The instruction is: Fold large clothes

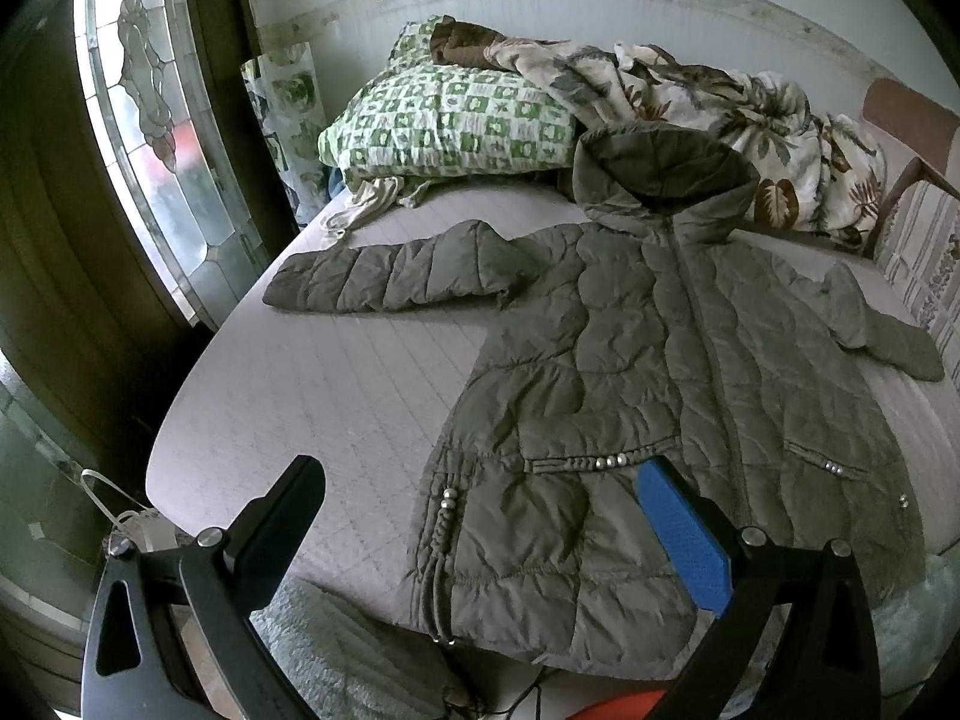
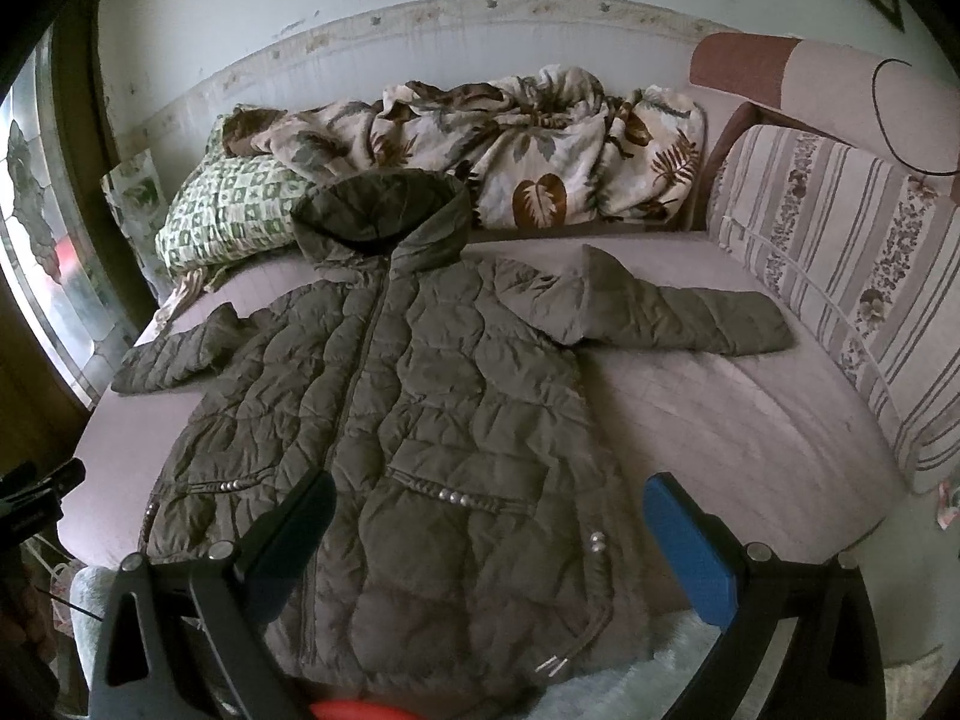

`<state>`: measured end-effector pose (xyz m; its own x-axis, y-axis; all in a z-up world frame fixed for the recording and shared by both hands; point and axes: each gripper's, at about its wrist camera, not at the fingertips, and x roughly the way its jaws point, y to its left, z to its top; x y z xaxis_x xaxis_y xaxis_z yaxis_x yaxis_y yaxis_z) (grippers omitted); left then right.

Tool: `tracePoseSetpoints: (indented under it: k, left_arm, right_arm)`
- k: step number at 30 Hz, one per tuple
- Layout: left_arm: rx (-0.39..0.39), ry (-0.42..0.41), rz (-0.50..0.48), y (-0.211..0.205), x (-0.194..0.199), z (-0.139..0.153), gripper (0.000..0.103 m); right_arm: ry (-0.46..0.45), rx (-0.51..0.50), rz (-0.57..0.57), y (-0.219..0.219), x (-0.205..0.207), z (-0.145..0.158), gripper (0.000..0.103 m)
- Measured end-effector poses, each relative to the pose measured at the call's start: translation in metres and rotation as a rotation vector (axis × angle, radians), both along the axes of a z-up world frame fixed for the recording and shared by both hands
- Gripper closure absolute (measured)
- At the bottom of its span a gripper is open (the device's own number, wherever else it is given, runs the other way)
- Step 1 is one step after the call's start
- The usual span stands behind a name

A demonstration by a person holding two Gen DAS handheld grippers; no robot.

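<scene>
Olive coat (image 1: 648, 372) lies flat on bed (image 1: 336, 396), sleeves out; left gripper (image 1: 480, 480) and right gripper (image 2: 489, 492) fingers spread, empty.

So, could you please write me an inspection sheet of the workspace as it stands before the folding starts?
Surface: bed with a pale quilted cover, bare on both sides of the coat.
Job's things: olive quilted hooded coat lying flat, front up, zipped, both sleeves spread, hood toward the pillows.
Clutter: green checked pillow, leaf-print blanket bunched at the head, small pale cloth by the pillow.
Grippers: left gripper and right gripper both above the hem, jaws wide open, holding nothing.
Cables: thin dark cord over the striped cushion.
Surroundings: leaded glass window, marked white wall, striped floral cushion.
</scene>
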<state>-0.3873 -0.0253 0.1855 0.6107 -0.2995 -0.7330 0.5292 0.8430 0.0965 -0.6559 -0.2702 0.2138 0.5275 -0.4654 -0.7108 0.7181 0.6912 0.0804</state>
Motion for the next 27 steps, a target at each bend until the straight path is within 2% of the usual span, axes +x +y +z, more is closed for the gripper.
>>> tracePoseSetpoints:
  k: [7,19,24,27]
  left_arm:
    - [-0.012,0.025,0.018,0.003,0.022,-0.008,0.0]
    - [-0.019,0.018,0.117,0.022,0.083,-0.019,0.0]
    - [-0.013,0.03,0.134,0.025,0.113,-0.029,0.0]
    - [-0.025,0.061,0.139,0.027,0.144,-0.044,0.0]
  right_arm:
    - [0.025,0.008,0.007,0.0,0.018,-0.005,0.0]
    - [0.07,0.011,0.046,0.002,0.054,-0.014,0.0]
    - [0.092,0.004,0.061,0.005,0.071,-0.017,0.0]
    - [0.093,-0.008,0.072,0.003,0.085,-0.021,0.0]
